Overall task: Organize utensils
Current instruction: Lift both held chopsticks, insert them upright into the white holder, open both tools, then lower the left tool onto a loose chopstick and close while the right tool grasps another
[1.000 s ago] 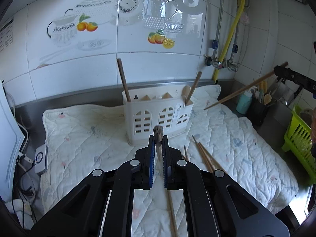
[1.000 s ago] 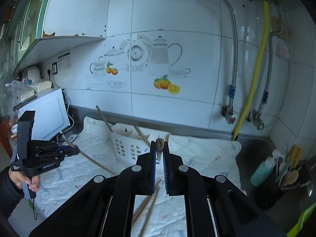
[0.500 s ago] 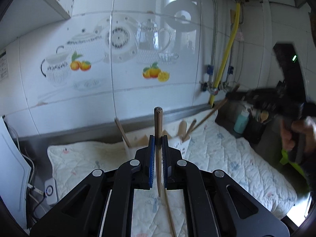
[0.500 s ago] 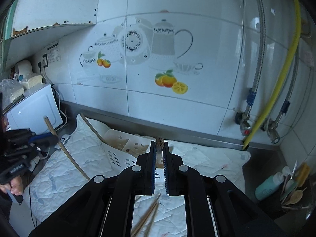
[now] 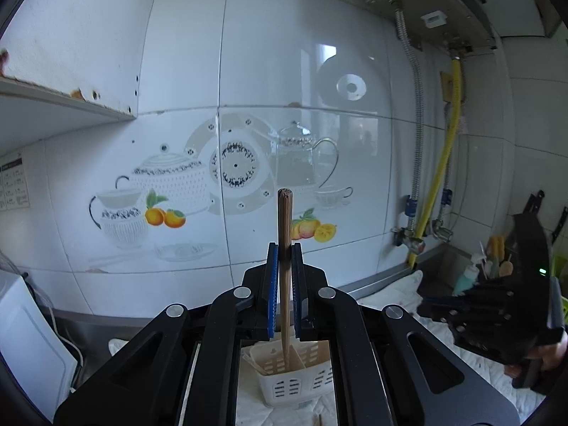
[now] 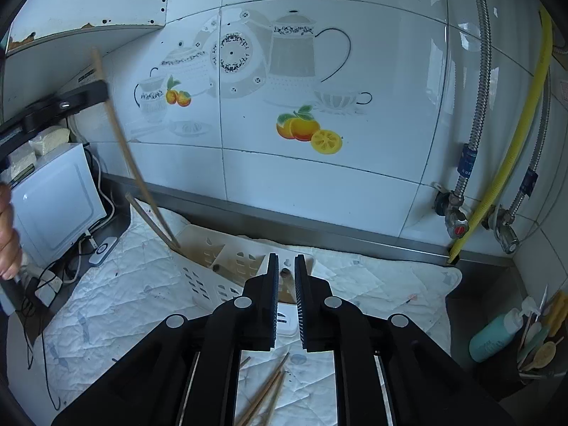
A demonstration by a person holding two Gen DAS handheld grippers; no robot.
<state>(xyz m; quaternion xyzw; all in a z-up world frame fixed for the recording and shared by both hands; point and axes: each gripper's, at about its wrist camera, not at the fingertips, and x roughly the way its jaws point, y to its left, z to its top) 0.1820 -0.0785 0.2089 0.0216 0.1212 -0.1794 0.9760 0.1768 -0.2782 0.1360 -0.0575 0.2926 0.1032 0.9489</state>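
Note:
My left gripper (image 5: 285,252) is shut on a wooden chopstick (image 5: 284,234) held upright, its lower end inside the white utensil caddy (image 5: 287,380) below. In the right wrist view that chopstick (image 6: 124,142) slants down into the caddy (image 6: 213,259) beside another one (image 6: 149,218), with the left gripper (image 6: 64,104) at the upper left. My right gripper (image 6: 285,266) is slightly open above the caddy, and a chopstick tip (image 6: 285,272) shows between its jaws, not clamped. The right gripper also shows in the left wrist view (image 5: 497,305). Loose chopsticks (image 6: 264,396) lie on the quilted mat (image 6: 124,301).
A tiled wall (image 6: 319,71) with teapot decals stands behind. A white appliance (image 6: 53,195) with cables is at the left. A teal bottle (image 6: 491,337) and a dark cup of utensils (image 6: 539,351) sit at the right. Yellow hose and pipes (image 6: 511,142) run down the wall.
The left gripper tilted up and lowered its chopstick end into the caddy. The right gripper moved over the caddy and its jaws opened a little, releasing its chopstick.

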